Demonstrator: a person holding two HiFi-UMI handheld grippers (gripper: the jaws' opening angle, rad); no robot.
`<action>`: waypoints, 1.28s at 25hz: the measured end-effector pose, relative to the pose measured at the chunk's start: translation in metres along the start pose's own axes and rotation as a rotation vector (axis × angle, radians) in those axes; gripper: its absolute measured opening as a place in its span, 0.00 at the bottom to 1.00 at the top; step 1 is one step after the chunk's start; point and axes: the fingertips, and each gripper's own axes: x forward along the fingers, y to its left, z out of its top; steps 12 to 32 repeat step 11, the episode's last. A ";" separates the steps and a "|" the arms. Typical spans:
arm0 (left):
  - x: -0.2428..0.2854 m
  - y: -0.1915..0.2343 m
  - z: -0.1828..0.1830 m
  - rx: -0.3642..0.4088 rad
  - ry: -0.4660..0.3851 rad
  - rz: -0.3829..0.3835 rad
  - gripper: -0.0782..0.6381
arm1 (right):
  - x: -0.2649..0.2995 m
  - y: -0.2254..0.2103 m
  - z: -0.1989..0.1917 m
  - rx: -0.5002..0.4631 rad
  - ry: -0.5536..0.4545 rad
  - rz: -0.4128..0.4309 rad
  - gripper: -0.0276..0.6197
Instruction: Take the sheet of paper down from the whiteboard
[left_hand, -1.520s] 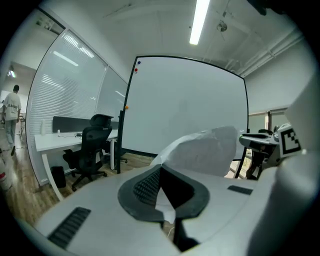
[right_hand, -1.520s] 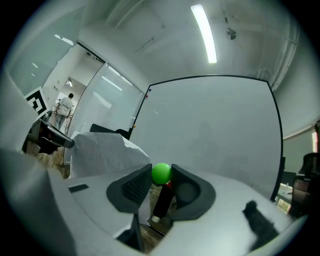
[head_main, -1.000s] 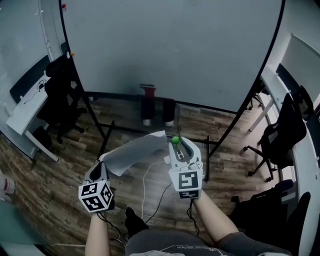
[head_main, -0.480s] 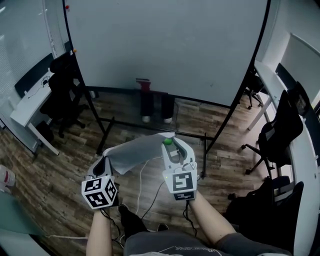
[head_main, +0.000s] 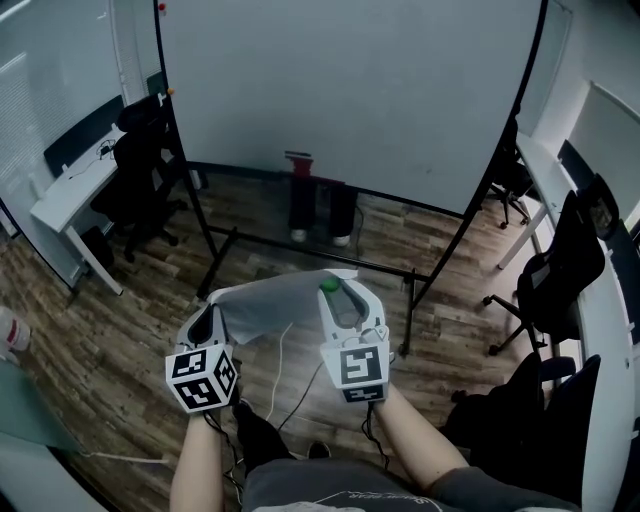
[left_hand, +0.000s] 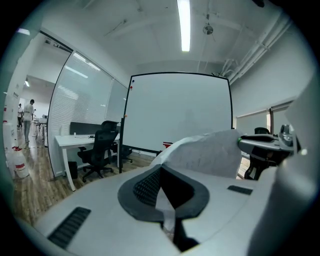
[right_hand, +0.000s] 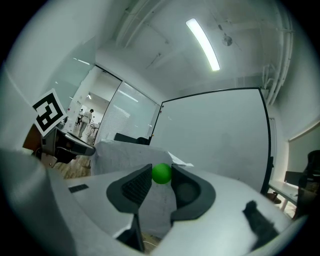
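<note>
My left gripper (head_main: 212, 315) is clamped shut on the near end of the white paper sheet (head_main: 268, 304). The sheet's long axis runs sideways from those jaws to my right gripper (head_main: 334, 293) and rises slightly toward it, with the middle bowed up a little. The right jaws pinch a small green ball (right_hand: 161, 173) at their tips, and the sheet's other end runs up between the pads beneath it. Well ahead of both grippers stands the large white whiteboard on a black frame (head_main: 350, 90), with the sheet clear of it. Compared with a second ago, both grips are unchanged and the board's foot lies farther from the jaws.
</note>
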 end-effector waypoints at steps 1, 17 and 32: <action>-0.004 0.000 0.000 -0.001 -0.005 0.001 0.12 | -0.002 0.005 0.000 0.000 -0.002 0.005 0.24; -0.023 0.009 0.005 0.003 -0.034 0.004 0.12 | -0.007 0.036 0.012 -0.008 -0.016 0.059 0.24; -0.023 0.009 0.005 0.003 -0.034 0.004 0.12 | -0.007 0.036 0.012 -0.008 -0.016 0.059 0.24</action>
